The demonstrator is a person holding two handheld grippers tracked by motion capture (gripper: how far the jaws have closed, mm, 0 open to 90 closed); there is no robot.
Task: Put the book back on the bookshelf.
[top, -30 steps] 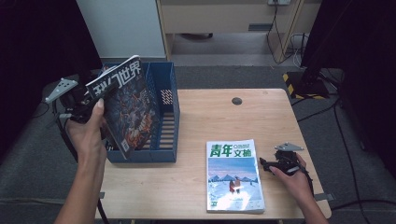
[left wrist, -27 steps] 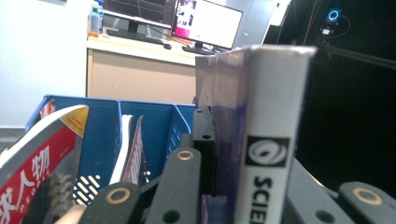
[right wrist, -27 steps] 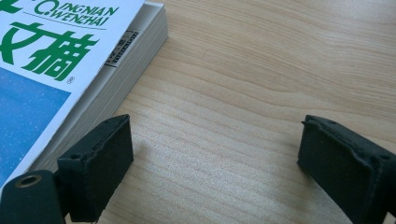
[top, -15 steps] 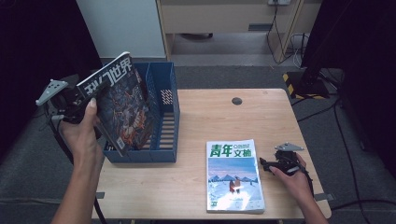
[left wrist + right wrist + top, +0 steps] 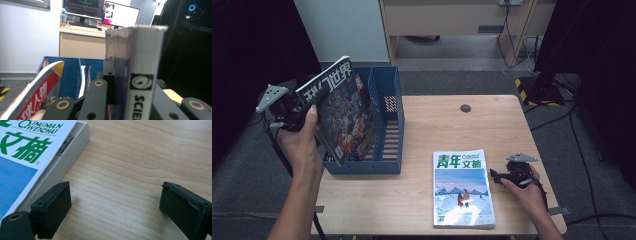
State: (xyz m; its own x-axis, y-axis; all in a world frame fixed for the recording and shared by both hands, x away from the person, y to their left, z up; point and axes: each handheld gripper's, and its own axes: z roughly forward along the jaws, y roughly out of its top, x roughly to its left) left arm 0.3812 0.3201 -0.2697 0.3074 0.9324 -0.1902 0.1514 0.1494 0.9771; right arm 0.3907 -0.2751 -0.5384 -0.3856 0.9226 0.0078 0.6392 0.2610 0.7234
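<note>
Two magazines: one held up at the left, one flat on the bench at the right.
Left gripper (image 5: pixel 287 107): jaws closed on the dark magazine (image 5: pixel 343 112), clamping its spine edge; the white spine stands upright between them in the left gripper view (image 5: pixel 142 75).
Dark magazine: tilted, long axis near vertical, lower edge just above the blue file rack (image 5: pixel 393 130), cover facing the camera in the high view.
Blue file rack: directly beyond and below the left jaws, its slots open upward; other magazines (image 5: pixel 37 92) already lean inside.
Coming move, as I judge it: lower the dark magazine straight down into a slot; the left hand is the nearer one.
Green-titled magazine (image 5: pixel 462 187): flat, just left of the right jaws, long axis running away from the person.
Right gripper (image 5: pixel 504 176): jaws spread wide, empty, resting low over the bench (image 5: pixel 130 170) beside that magazine's page edge (image 5: pixel 57 167).
</note>
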